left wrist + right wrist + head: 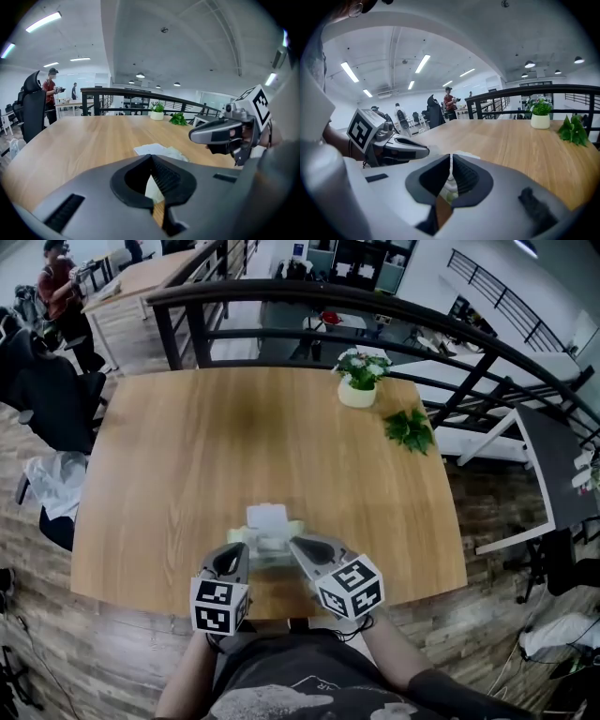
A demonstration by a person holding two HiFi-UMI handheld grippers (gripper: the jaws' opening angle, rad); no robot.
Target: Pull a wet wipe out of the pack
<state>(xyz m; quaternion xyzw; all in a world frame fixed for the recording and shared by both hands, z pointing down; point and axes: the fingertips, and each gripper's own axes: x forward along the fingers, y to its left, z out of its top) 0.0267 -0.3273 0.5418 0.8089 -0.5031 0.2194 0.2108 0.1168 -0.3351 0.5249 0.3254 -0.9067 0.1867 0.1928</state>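
The pack [270, 542] lies low centre on the tabletop [262, 427]. Our left tool [241, 548] seems clamped on its edge, and our right tool [294, 543] pinches what looks like the wipe [450, 181]. We still have to pull it free.

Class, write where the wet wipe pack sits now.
Head view: the wet wipe pack lies centrally at the table's near edge, between the left hand-held gripper and the right hand-held gripper.

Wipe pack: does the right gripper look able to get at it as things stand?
Likely yes: the right gripper sits right at the pack, jaws shut, with only the left gripper alongside.
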